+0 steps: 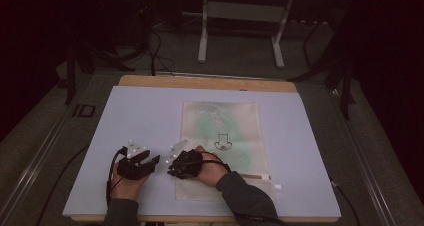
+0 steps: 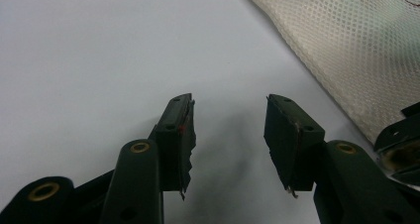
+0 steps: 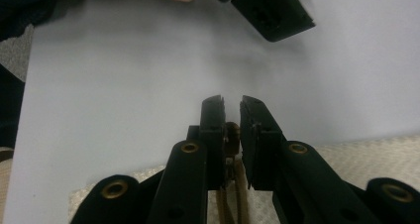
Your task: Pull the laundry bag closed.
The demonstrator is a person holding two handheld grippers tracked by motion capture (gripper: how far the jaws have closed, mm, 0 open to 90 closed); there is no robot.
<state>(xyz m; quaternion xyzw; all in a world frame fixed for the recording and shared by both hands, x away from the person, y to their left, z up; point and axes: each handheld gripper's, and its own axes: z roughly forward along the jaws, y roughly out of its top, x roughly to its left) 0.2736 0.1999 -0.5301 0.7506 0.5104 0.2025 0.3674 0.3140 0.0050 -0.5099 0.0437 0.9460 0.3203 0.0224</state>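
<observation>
A cream mesh zip bag [image 1: 225, 131] with a green item and a black drawing inside lies flat on the white mat [image 1: 125, 126]. My right gripper [image 1: 171, 167] sits at the bag's near left corner. In the right gripper view its jaws [image 3: 232, 102] stand almost together, with a small brown zipper pull [image 3: 231, 135] and a tan cord pinched between them above the mesh [image 3: 366, 154]. My left gripper [image 1: 156, 161] rests just to its left, over bare mat. Its jaws [image 2: 230, 102] are open with nothing between them, and the bag's edge [image 2: 346, 45] runs past on their right.
The mat covers a wooden table [image 1: 200, 82]. Beyond its far edge a white metal stand [image 1: 240, 16] and dark cables lie on the grey floor. Broad stretches of mat lie to the left of and beyond the bag. A cable trails from each gripper toward the near edge.
</observation>
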